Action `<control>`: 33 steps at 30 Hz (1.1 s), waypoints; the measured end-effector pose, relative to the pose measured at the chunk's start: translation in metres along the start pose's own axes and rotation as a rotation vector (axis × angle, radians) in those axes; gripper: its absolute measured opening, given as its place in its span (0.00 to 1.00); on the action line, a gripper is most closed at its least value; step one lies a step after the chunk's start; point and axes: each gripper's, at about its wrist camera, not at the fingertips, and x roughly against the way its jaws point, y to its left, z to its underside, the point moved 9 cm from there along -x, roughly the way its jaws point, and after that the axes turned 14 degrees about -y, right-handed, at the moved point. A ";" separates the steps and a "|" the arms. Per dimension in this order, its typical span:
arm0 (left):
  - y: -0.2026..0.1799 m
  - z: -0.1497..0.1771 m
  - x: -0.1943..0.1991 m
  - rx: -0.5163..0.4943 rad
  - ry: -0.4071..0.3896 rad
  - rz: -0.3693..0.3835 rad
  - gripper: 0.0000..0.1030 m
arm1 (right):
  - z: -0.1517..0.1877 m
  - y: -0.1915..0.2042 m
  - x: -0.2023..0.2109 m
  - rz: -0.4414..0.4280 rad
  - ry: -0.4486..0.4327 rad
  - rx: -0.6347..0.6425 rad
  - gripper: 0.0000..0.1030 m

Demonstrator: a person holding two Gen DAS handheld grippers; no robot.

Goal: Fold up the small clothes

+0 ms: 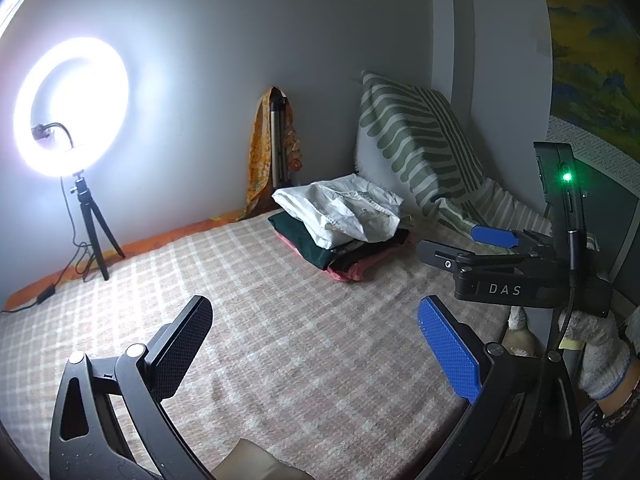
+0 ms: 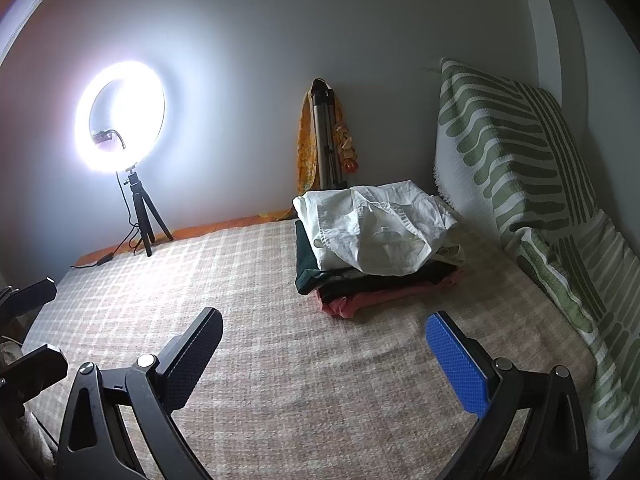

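Note:
A pile of small clothes (image 1: 340,224) (image 2: 376,236) lies at the far side of the bed: a crumpled white garment on top of folded dark green, black and pink pieces. My left gripper (image 1: 316,344) hovers open over the checked blanket, well short of the pile, with nothing between its fingers. My right gripper (image 2: 326,356) is open too and holds nothing, with the pile ahead and slightly to its right. In the left wrist view the right gripper (image 1: 448,240) shows from the side at the right, held by a gloved hand (image 1: 600,356). The left gripper (image 2: 34,328) shows at the left edge of the right wrist view.
A checked beige blanket (image 1: 260,320) (image 2: 300,340) covers the bed. A lit ring light on a small tripod (image 1: 72,108) (image 2: 120,116) stands at the back left with its cable trailing. A green striped cushion (image 1: 416,140) (image 2: 516,152) leans on the right wall. A folded tripod draped in orange cloth (image 1: 276,144) (image 2: 328,136) leans against the back wall.

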 end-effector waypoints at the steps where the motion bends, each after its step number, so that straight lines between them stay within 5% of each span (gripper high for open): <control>1: 0.000 0.000 0.000 0.000 0.000 0.000 0.99 | 0.000 0.000 0.000 -0.001 0.000 -0.002 1.00; 33: -0.004 0.000 0.002 0.011 0.003 0.008 0.99 | 0.004 0.005 -0.005 -0.021 0.008 -0.016 1.00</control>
